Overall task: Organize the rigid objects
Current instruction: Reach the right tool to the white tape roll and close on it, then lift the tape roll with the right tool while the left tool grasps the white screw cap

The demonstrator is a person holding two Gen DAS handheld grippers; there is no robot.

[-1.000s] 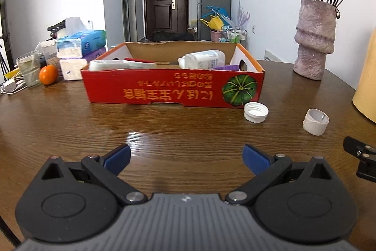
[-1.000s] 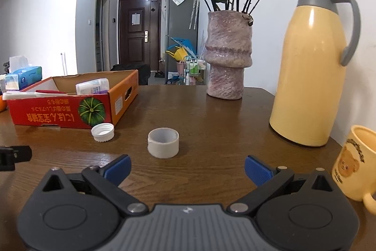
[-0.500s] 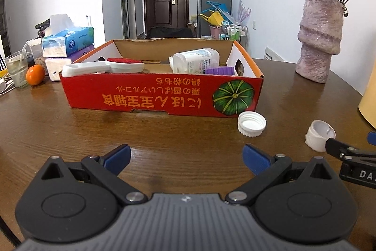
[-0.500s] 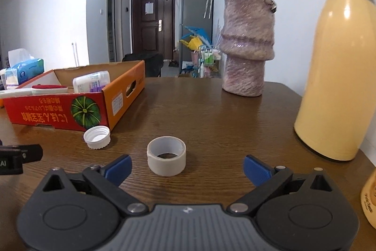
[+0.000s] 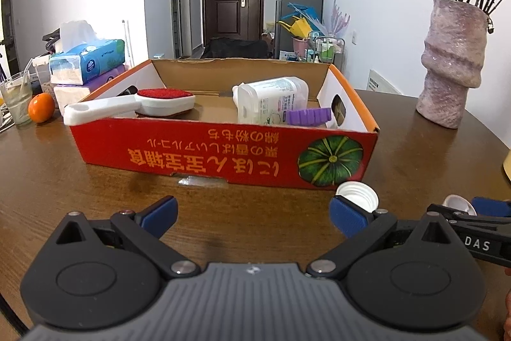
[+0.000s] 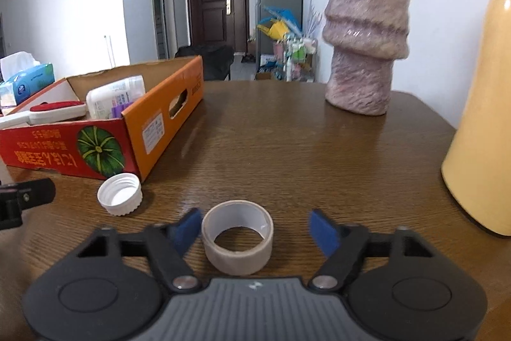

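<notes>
Between the blue-padded fingers of the right tongs (image 6: 255, 227) sits a squat roll of translucent tape (image 6: 237, 240), lying flat on the dark brown wooden bench (image 6: 303, 155). The jaws are spread wide; the left pad is just beside the roll's wall, the right pad well apart from it, so nothing is gripped. Just left of the roll lies a white ribbed plastic bottle cap (image 6: 120, 194), open side up, near the corner of a shallow red-and-orange cardboard box printed with a green pumpkin (image 6: 99, 151).

From the left wrist view, the left tongs (image 5: 254, 214) are also released and hold nothing, hovering low over the bench facing the box's long red side. Inside the box lie a white-handled brush with a red pad (image 5: 143, 104), its handle poking over the left corner, a white plastic bottle on its side (image 5: 271, 98), and a purple ridged piece (image 5: 308, 116) in front of the bottle.

A mottled pink ceramic vase (image 6: 364, 40) holding dried roses stands far right on the bench, and a pale yellow thermos jug (image 6: 482, 117) rises at the right edge. A blue tissue pack (image 5: 86, 61), an orange (image 5: 41, 107) and a drinking glass (image 5: 16, 98) sit at far left.
</notes>
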